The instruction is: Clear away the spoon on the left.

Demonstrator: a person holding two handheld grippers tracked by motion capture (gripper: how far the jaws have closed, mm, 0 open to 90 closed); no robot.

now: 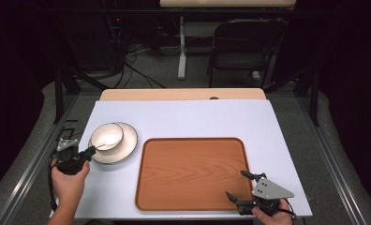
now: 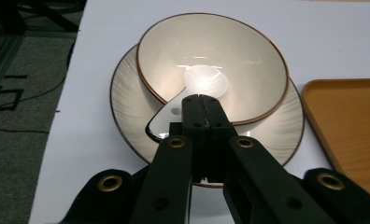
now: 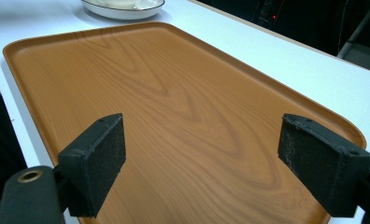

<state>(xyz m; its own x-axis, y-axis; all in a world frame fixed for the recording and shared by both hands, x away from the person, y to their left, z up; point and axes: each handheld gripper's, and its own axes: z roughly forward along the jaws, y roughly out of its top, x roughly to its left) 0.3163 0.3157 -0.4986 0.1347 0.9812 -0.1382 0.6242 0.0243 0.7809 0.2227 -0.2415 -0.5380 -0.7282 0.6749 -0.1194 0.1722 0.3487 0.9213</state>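
Wooden tray (image 1: 191, 172) beside stacked plate (image 1: 125, 146)

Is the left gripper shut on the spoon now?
Yes. The left gripper is shut on the spoon handle, over the bowl rim.

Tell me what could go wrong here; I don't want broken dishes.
The left gripper is shut on the spoon by its handle, so a lift might let the spoon swing or slip. Its scoop lies inside the bowl, which rests on the plate; dragging the spoon could nudge the bowl off.
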